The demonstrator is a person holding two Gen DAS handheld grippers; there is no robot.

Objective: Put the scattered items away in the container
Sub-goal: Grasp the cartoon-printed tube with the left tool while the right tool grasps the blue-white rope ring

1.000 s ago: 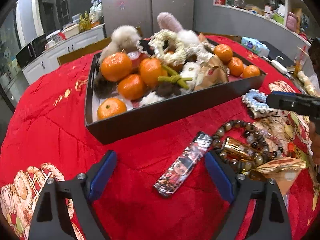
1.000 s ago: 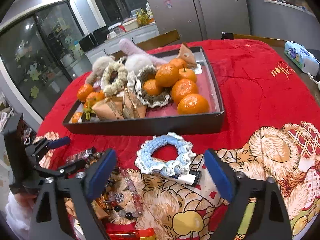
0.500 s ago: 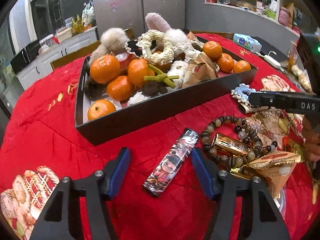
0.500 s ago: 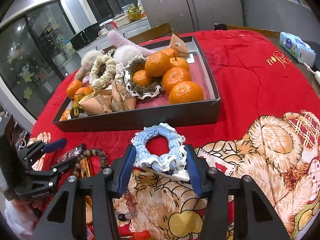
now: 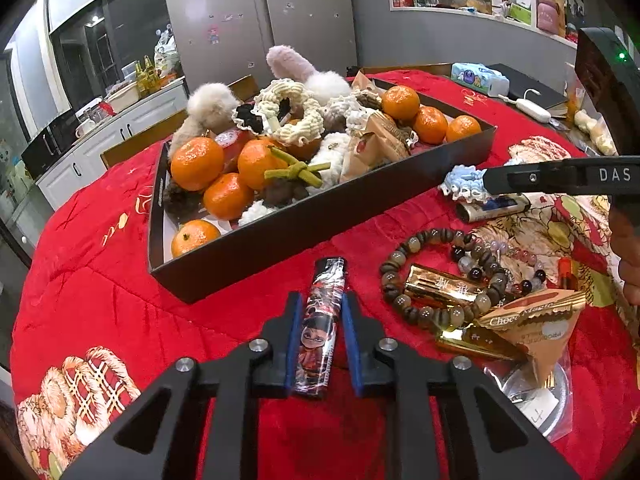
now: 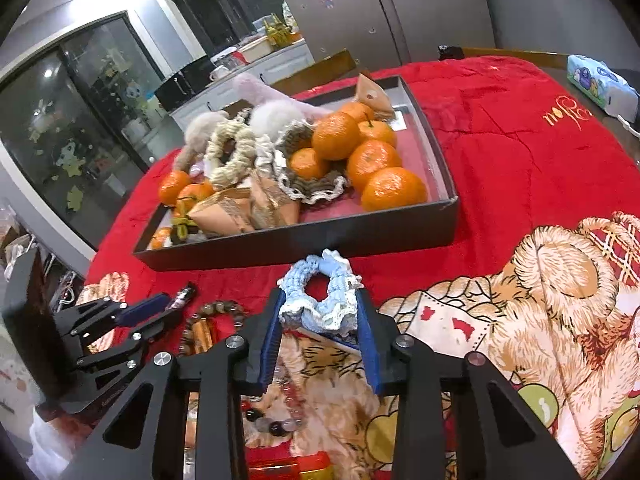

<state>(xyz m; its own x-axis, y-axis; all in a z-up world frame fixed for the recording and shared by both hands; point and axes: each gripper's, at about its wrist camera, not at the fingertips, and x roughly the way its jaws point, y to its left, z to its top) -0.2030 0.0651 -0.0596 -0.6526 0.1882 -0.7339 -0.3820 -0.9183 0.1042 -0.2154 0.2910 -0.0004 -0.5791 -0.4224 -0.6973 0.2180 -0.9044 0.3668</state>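
Note:
A dark tray (image 5: 304,228) on the red cloth holds tangerines, scrunchies, plush pieces and wrapped snacks; it also shows in the right wrist view (image 6: 304,240). My left gripper (image 5: 319,304) is shut on a printed lighter (image 5: 322,320) lying on the cloth in front of the tray. My right gripper (image 6: 320,300) is shut on a blue-and-white scrunchie (image 6: 320,300) in front of the tray; the scrunchie also shows in the left wrist view (image 5: 464,184). A second lighter (image 5: 496,206) lies under the scrunchie.
To the right of the printed lighter lie a bead bracelet (image 5: 432,276), gold bars (image 5: 444,288), a Choco snack cone (image 5: 532,328) and a clear bag. A tissue pack (image 6: 600,84) sits at the table's far right. Kitchen cabinets and a fridge stand behind.
Both grippers moved forward and closed: the left around the printed lighter, the right around the blue scrunchie. Both had been wide open a second ago.

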